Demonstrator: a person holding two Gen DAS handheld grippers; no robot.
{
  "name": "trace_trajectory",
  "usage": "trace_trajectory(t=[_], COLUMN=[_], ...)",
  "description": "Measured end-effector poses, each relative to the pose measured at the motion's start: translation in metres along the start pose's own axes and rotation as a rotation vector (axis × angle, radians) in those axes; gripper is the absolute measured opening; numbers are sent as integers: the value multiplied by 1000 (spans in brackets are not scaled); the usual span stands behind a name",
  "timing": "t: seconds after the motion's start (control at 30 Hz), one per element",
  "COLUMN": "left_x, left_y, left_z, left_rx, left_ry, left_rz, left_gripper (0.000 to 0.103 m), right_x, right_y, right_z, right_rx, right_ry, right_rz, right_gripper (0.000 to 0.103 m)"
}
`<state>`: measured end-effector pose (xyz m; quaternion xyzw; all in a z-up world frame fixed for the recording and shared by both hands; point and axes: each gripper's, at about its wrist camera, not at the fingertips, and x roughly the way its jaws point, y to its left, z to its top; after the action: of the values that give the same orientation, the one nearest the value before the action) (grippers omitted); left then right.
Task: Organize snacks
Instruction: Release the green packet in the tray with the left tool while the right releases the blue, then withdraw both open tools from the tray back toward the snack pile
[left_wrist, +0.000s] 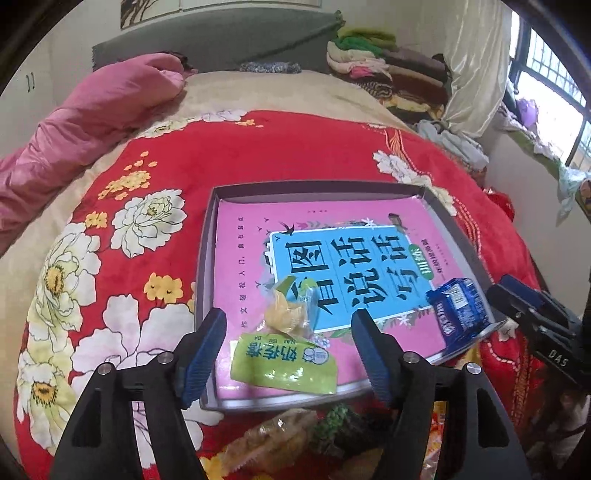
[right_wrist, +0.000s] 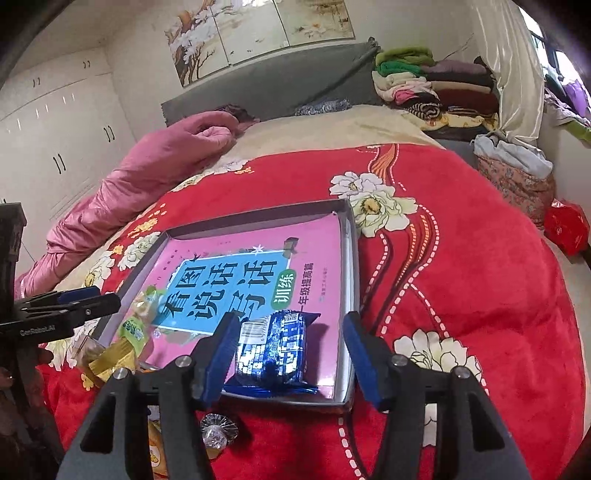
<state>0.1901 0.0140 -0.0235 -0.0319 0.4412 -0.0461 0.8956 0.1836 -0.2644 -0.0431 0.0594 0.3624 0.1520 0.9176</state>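
A grey shallow box lies on the red flowered bedspread, with a pink book inside. On the book lie a green snack packet, a clear yellow candy bag and a blue foil packet. My left gripper is open, its fingers either side of the green packet, not touching it. My right gripper is open around the blue packet, apart from it. The right gripper shows at the left wrist view's right edge.
More snacks lie on the bedspread in front of the box: a clear bag of yellow pieces, a dark green packet, a silver-wrapped candy, a yellow pack. A pink quilt lies at left, folded clothes at the far right.
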Motion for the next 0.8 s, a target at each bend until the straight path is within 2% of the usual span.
trace_trajectory(t=[0.37,0.6,0.8], left_x=[-20,-29,-40], left_y=[-1,1,3], left_z=[-4,-8,-11], left_rx=[-10,0,-6], left_ry=[-26,-28,-43], left_rz=[10,52,52], left_gripper=[77,77,77], right_x=[-14,-25,-35], right_y=[3,8,13], right_z=[0,0,-1], right_rx=[-11,-19,-30], right_ry=[-31,-56,-73], right_rz=[-4,-4,-9], right_gripper=[66,68,69])
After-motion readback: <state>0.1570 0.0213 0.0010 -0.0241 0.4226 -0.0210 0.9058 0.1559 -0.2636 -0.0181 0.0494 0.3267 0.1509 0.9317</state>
